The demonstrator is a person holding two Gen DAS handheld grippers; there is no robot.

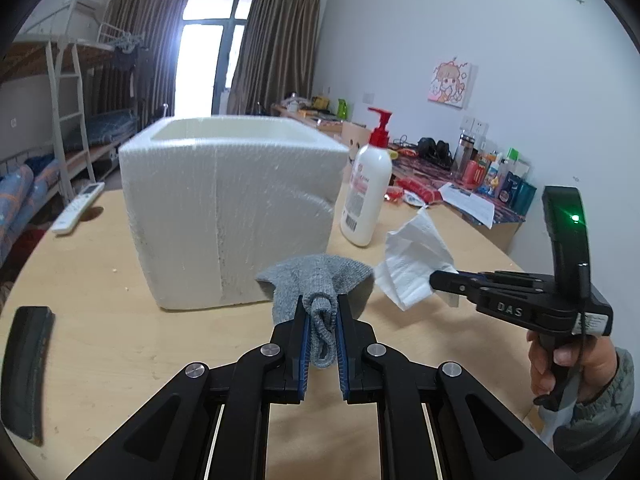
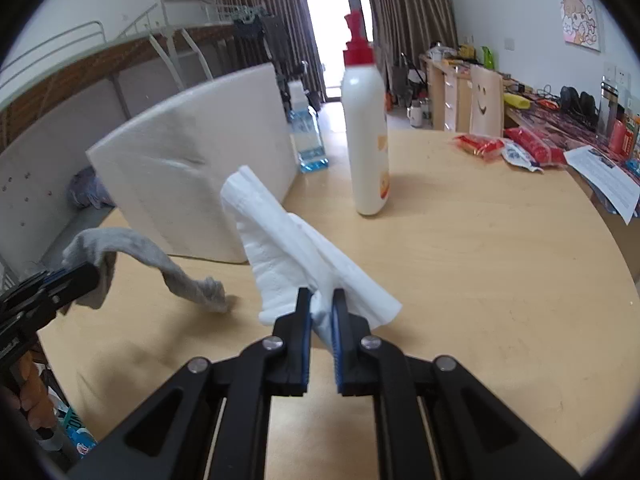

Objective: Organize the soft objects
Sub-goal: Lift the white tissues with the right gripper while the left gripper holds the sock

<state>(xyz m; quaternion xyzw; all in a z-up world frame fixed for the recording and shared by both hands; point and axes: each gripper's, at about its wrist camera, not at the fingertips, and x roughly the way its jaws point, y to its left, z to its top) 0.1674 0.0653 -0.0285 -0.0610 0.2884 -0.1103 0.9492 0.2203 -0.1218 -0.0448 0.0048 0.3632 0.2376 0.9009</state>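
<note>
My left gripper is shut on a grey sock and holds it above the table in front of the white foam box. In the right wrist view the sock hangs from the left gripper with its toe touching the table. My right gripper is shut on a white paper tissue held above the table. It also shows in the left wrist view, holding the tissue to the right of the sock. The box is open at the top.
A white lotion pump bottle with a red top stands right of the box on the round wooden table. A remote control lies at the far left. Red snack packets and papers lie at the far right. A dark object sits near left.
</note>
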